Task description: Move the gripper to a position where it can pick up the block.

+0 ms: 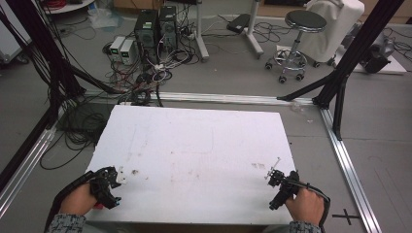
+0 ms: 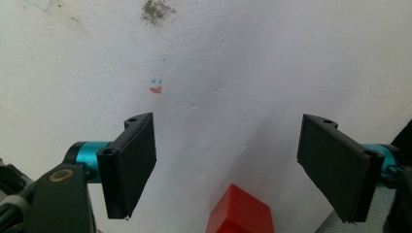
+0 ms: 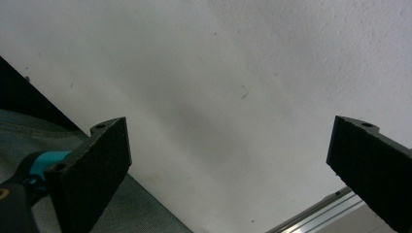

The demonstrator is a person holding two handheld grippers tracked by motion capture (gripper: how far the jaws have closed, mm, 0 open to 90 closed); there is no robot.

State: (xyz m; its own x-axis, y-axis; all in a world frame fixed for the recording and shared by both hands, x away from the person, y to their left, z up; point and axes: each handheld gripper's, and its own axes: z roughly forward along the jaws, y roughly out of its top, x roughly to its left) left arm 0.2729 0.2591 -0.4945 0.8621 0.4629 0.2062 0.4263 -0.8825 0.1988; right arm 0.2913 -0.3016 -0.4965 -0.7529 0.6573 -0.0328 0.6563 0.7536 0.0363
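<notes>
A white foam-topped table (image 1: 194, 145) lies in front of me. My left gripper (image 1: 115, 189) rests at its near left corner, held in a hand. Its black jaws stand wide apart in the left gripper view, so the left gripper (image 2: 228, 127) is open. A red block (image 2: 238, 216) sits on the board low between those jaws, touching neither. My right gripper (image 1: 273, 191) is at the near right corner, also hand-held. In the right gripper view the right gripper (image 3: 232, 131) is open over bare white board, with nothing between the jaws.
Dark smudges (image 1: 134, 172) and a small red-blue mark (image 2: 156, 89) stain the board. Beyond the far edge are tangled cables (image 1: 141, 77), two computer towers (image 1: 156, 26) and a wheeled stool (image 1: 296, 43). Black frame posts (image 1: 357, 48) and aluminium rails (image 1: 347, 160) flank the table.
</notes>
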